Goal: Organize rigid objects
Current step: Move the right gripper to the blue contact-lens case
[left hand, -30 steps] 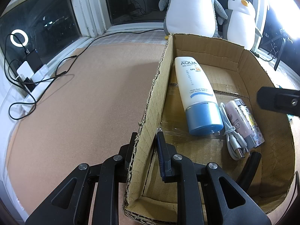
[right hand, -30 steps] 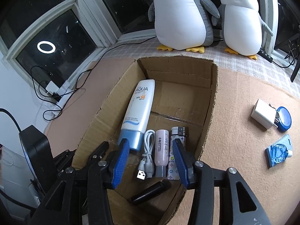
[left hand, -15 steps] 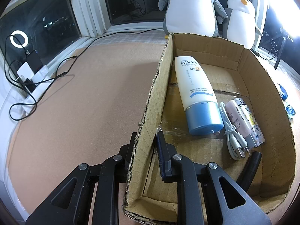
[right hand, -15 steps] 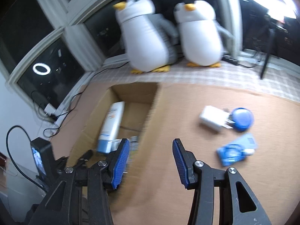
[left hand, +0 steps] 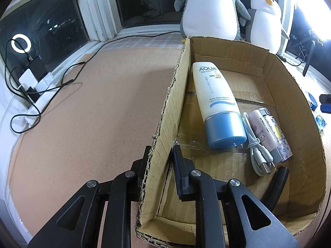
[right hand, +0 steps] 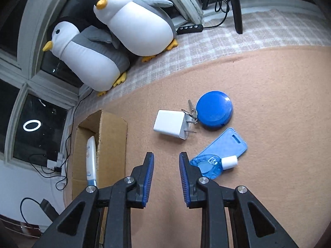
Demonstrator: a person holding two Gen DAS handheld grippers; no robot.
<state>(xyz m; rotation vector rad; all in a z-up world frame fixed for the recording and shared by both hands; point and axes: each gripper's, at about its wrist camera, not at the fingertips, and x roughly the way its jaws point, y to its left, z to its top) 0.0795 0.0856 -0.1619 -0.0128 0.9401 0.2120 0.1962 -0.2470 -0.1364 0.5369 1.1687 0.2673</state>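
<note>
My left gripper is shut on the near left wall of the cardboard box, one finger inside and one outside. In the box lie a white sunscreen tube, a white cable, a pink tube, a patterned lighter and a black cylinder. My right gripper hangs over the tan mat to the right of the box, its jaws closing with nothing between them. Ahead of it lie a white charger plug, a blue disc, a blue card holder and a small blue bottle beside its right finger.
Two plush penguins stand on the checked cloth by the window behind the mat. Black cables and a power strip lie along the left sill. A black hub and a stand leg sit at the back right.
My right gripper has swung from above the box to the right over the mat, rolled, and its jaws have narrowed. The left gripper has kept its hold on the box wall.
</note>
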